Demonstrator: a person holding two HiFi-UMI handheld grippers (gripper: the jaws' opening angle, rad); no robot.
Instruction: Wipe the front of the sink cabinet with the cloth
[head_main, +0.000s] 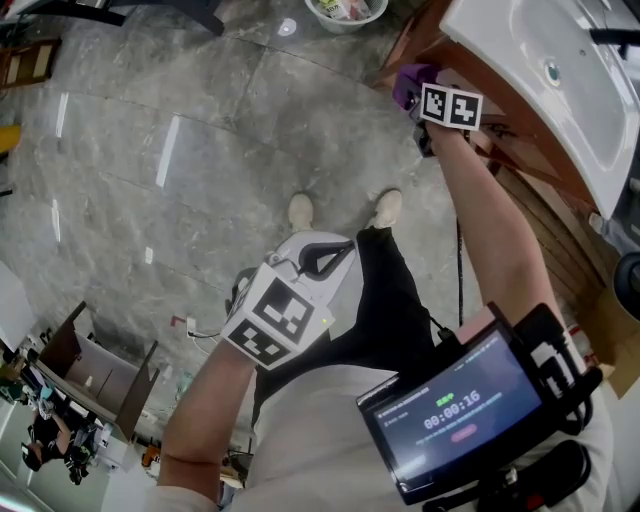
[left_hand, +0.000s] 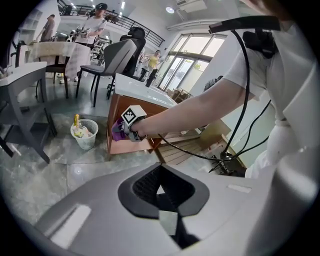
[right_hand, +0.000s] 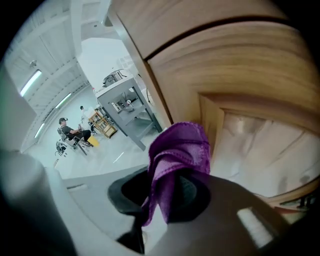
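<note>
My right gripper (head_main: 428, 112) is shut on a bunched purple cloth (head_main: 408, 82) and holds it against the brown wooden sink cabinet (head_main: 432, 38), near its left corner under the white sink (head_main: 560, 70). In the right gripper view the cloth (right_hand: 180, 155) sticks up from the shut jaws and touches the cabinet front (right_hand: 225, 65) beside a recessed panel. The left gripper (head_main: 315, 262) hangs near my waist, away from the cabinet, its jaws shut on nothing. Its own view shows the right gripper (left_hand: 131, 122), the cloth (left_hand: 117, 131) and the cabinet (left_hand: 125, 145) from a distance.
A white mesh waste bin (left_hand: 84, 134) stands on the grey stone floor left of the cabinet. Chairs and tables (left_hand: 30, 80) stand further back with people behind them. Wooden slats (left_hand: 185, 152) and black cables (left_hand: 235, 150) lie on the floor to the cabinet's right.
</note>
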